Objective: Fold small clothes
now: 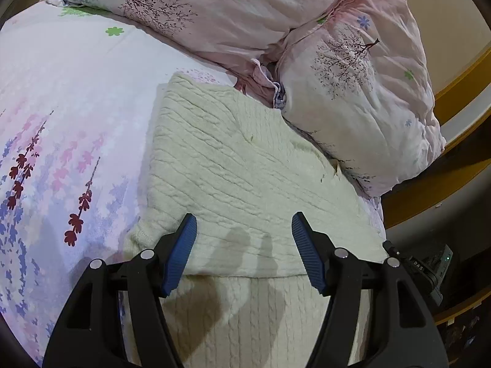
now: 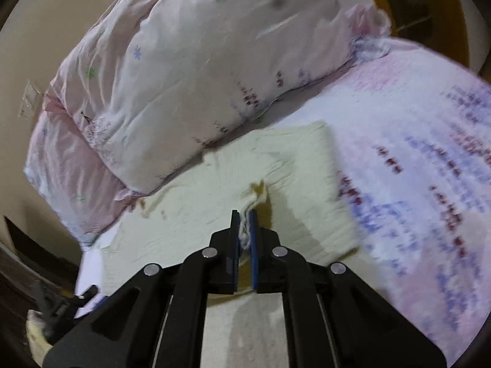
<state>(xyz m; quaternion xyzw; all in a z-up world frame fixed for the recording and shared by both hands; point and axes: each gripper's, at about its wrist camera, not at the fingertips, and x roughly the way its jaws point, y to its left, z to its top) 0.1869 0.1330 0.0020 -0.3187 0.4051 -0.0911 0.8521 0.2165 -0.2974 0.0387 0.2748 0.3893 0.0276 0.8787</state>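
A cream cable-knit sweater lies on the bed, partly folded, with one layer's edge lying across the lower part. My left gripper is open and empty, its blue pads just above the sweater near that folded edge. In the right wrist view the sweater lies below the pillows. My right gripper is shut on a bunched fold of the sweater's fabric and lifts it slightly. The right view is blurred by motion.
Two pink floral pillows press against the sweater's far edge. The floral bedsheet spreads to the left. A wooden bed frame and dark floor lie to the right. The other gripper's body shows at the right edge.
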